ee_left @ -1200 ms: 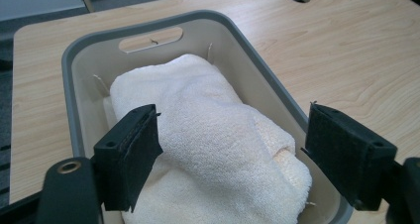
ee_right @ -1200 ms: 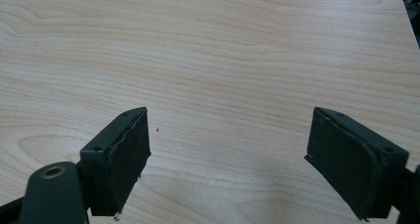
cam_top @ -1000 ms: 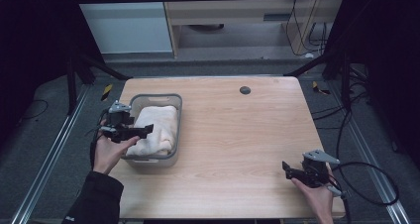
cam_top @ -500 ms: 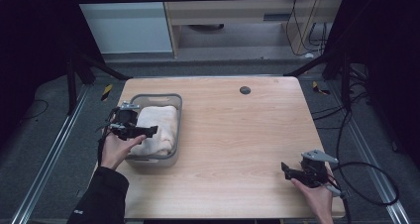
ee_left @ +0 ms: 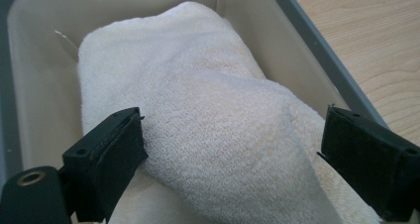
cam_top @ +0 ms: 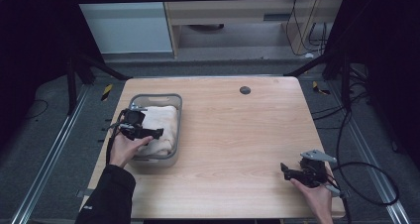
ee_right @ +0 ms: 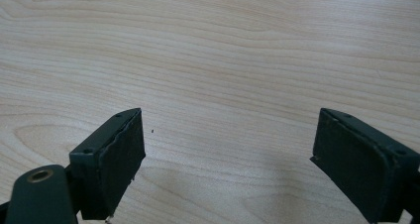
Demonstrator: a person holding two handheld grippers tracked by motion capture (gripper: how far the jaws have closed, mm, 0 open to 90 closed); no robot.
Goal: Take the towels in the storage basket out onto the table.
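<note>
High view: left gripper [cam_top: 148, 133] sits over the grey basket [cam_top: 174, 127] at the table's [cam_top: 237, 135] left side, jaws just been opening, pointing across the folded white towel [cam_top: 161, 130] that lies inside it; right gripper [cam_top: 288, 171] rests near the front right corner of the table, well apart from the basket, nothing close to it. Left gripper view: jaws wide apart, towel bulging up between them, and the left pad [ee_left: 111, 159] looks to be brushing the cloth while the right one stands clear of it, so no grip (open, straddling the roll). Towel fills most of the basket, its far end up against the back wall. Right gripper view: jaws spread wide over bare wood, nothing between them. Handling, my read: towel is soft terry, light, will squash and sag, not slippery, not fragile. A pinch on the top layer alone would likely just peel a fold loose. Better to take the thick middle hump of the roll, pads going down both flanks, and close deep enough to catch the whole bundle before lifting clear of the basket rim.
</note>
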